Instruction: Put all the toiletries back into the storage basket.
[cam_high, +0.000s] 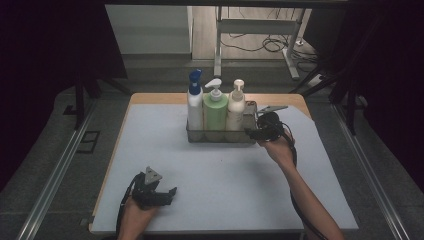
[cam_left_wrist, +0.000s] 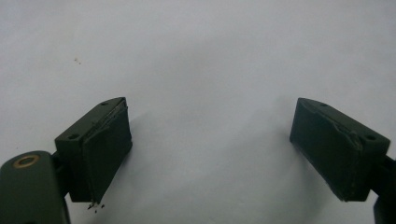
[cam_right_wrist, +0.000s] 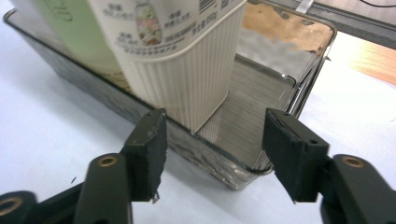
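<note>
A clear, dark-tinted tray (cam_high: 220, 137) stands at the far middle of the white mat (cam_high: 225, 180). It holds three pump bottles in a row: a white one with a blue cap (cam_high: 195, 107), a green one (cam_high: 215, 111) and a cream one (cam_high: 235, 107). My right gripper (cam_high: 252, 132) is at the tray's right end. In the right gripper view it (cam_right_wrist: 215, 144) is open, its jaws either side of the tray's near corner (cam_right_wrist: 243, 175), touching nothing, with the cream bottle (cam_right_wrist: 177, 70) just behind. My left gripper (cam_high: 167, 195) rests near the front left, open (cam_left_wrist: 210, 144) over bare mat.
The tray's right end (cam_right_wrist: 261, 93) beside the cream bottle holds nothing. The wooden table edge (cam_high: 150, 98) borders the mat. Beyond the table are a metal frame (cam_high: 255, 30) and cables on the floor. Dark curtains flank both sides.
</note>
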